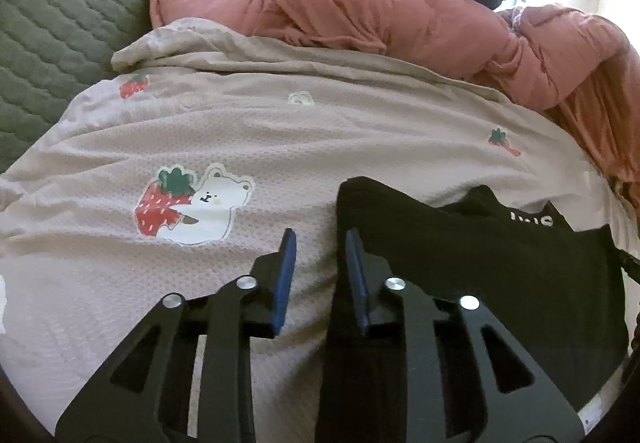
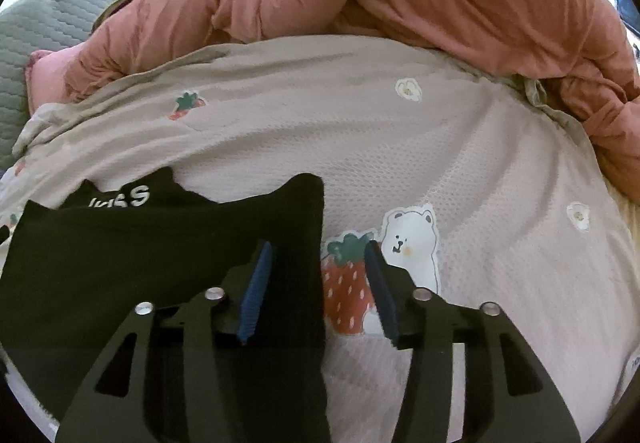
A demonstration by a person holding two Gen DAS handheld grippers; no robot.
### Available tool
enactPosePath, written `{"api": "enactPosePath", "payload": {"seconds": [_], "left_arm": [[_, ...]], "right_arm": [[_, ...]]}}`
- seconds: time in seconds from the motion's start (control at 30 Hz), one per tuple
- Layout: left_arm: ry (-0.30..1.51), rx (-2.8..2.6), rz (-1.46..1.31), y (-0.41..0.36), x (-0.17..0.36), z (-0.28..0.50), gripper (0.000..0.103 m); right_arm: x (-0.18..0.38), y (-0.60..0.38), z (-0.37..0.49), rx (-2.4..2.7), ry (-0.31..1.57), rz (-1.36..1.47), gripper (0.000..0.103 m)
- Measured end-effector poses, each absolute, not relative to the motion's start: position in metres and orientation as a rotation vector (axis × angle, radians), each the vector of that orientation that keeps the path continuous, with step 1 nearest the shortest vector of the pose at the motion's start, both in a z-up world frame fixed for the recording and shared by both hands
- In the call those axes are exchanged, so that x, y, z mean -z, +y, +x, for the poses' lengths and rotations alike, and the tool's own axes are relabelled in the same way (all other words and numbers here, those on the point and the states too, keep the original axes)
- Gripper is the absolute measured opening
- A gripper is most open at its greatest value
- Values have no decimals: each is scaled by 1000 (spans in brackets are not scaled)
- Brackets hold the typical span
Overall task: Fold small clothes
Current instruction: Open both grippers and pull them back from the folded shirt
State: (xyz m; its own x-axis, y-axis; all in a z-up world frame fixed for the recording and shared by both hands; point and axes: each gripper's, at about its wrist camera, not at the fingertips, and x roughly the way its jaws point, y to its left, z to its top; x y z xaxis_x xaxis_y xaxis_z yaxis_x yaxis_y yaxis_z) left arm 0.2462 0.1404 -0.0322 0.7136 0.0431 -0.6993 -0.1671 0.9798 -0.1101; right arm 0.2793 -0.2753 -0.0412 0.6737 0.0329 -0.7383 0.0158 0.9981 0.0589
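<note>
Left gripper point(image 1: 320, 267) open, empty, your garment point(image 1: 460, 255) edge between jaws; right gripper point(image 2: 320, 283) open, empty, straddling opposite edge

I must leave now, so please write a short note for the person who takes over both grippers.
Left gripper: open, holding nothing, astride the left edge of the black cotton garment with white lettering.
Right gripper: open, holding nothing, astride its right edge.
The garment lies flat on the beige strawberry-and-bear printed blanket; a pink puffy duvet lies behind.
Done: garment spread out.
Left: probably grip both edges and fold.
</note>
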Motion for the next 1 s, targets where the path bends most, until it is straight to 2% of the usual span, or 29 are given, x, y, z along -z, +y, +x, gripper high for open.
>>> {"api": "enactPosePath", "payload": {"seconds": [0.03,0.1,0.17,0.23,0.43,1.0], "left_arm": [[768,-116,-168,139,31,245,19],[767,-111,-165,137,28,241,26],[763,-108,-164,136,24,239,31],[757,-101,-165,133,20,235,32],[757,-73,-174,127,11,225,47],[807,54,-103,75,20,197,48]], "right_arm": [[39,-274,274,-22,826,66,49],[33,-272,265,-40,814,78,60],[28,-270,259,-56,801,95,66],[23,-267,251,-76,789,108,66],[16,-252,230,-135,786,95,68],[22,-213,176,-261,819,-27,68]]}}
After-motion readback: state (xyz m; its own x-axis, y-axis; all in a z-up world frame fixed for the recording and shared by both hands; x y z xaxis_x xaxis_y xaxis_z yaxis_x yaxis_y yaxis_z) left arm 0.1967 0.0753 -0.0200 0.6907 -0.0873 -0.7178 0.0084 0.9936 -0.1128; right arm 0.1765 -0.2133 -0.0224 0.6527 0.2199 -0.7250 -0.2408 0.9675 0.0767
